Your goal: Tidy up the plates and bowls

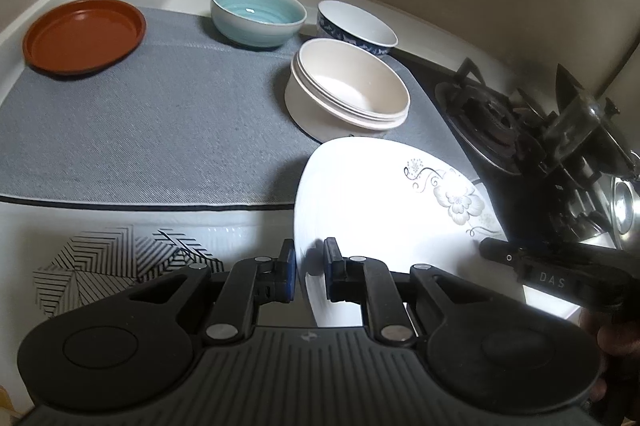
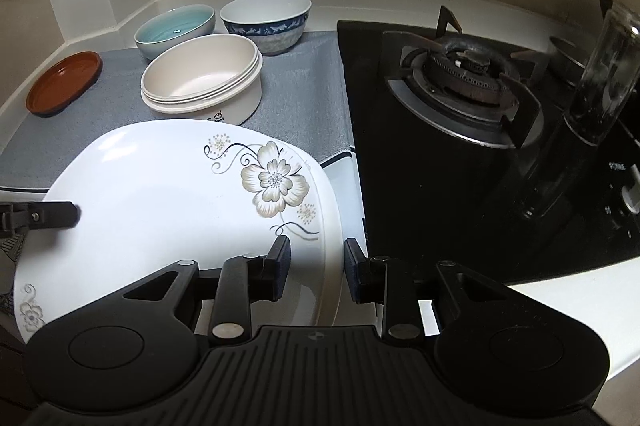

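We hold the plate (image 2: 160, 194) tilted, flower corner toward the bowls (image 2: 200, 82); left gripper (image 1: 310, 258) clamps its rim, right gripper (image 2: 316, 266) straddles its edge, apart.

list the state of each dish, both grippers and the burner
white floral plate: lifted at a tilt, rim between left gripper's pads
left gripper: shut on the plate's edge
right gripper: open, straddling the plate's other edge
brown plate: flat, empty
teal bowl: upright, empty
blue-patterned bowl: upright, empty
cream bowl: upright, empty
burner: unlit
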`<state>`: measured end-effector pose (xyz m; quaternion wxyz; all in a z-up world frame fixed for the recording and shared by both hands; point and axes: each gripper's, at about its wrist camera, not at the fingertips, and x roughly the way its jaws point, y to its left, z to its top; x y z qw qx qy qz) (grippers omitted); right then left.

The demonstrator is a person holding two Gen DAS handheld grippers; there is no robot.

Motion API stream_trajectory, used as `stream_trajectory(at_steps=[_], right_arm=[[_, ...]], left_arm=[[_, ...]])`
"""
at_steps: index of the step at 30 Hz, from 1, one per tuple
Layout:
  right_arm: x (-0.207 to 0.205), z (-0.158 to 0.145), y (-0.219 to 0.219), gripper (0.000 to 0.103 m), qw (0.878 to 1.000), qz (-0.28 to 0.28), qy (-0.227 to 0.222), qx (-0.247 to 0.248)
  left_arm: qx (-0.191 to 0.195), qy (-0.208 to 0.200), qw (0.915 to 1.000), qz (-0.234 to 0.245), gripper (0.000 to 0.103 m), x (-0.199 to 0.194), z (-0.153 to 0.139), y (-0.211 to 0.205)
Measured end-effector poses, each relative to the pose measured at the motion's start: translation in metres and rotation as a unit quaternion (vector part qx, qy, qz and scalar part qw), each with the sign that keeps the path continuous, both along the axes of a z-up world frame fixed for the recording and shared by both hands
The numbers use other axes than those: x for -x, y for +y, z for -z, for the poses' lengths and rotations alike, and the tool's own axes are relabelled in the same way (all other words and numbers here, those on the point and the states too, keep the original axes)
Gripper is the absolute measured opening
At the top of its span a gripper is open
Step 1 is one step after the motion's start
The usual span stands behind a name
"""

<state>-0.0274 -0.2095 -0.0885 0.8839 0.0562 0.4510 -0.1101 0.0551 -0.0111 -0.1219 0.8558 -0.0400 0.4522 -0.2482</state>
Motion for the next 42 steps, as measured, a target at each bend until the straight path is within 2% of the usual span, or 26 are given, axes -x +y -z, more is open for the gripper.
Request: stream_trajectory(at_steps=[6,15,26,30,38,42], right_arm=[[0.0,0.003,-0.002,0.04,1.0,0.003,0.009,-0.028],[-0.006,0.001,0.003,0.033,0.999,0.009,0.01,-0.034],[-0.042,0.003,0.046,0.029,0.998,-0.052,0.019,-0.043],[-0.049,0.004,0.053,0.029,0.997,-0.063,0.019,-0.043],[-0.044,0.004,0.049,0.03,0.997,-0.053,0.021,-0.059],[-0.043,0.005,0.049,0.031,0.995,-0.061,0.027,-0.071]], left_arm=[[0.0,0.01,0.9999,0.01,0.015,0.0,0.004,-0.004],[0.0,0.01,0.9999,-0.006,0.016,-0.001,0.004,0.01],[-0.007,0.003,0.9968,-0.079,0.017,-0.028,-0.001,0.061],[-0.012,0.001,0.9973,-0.072,0.017,-0.032,-0.003,0.066],[-0.016,-0.015,0.9971,-0.073,0.017,-0.013,-0.007,0.067],[-0.026,-0.018,0.9969,-0.072,0.014,-0.01,-0.006,0.066]])
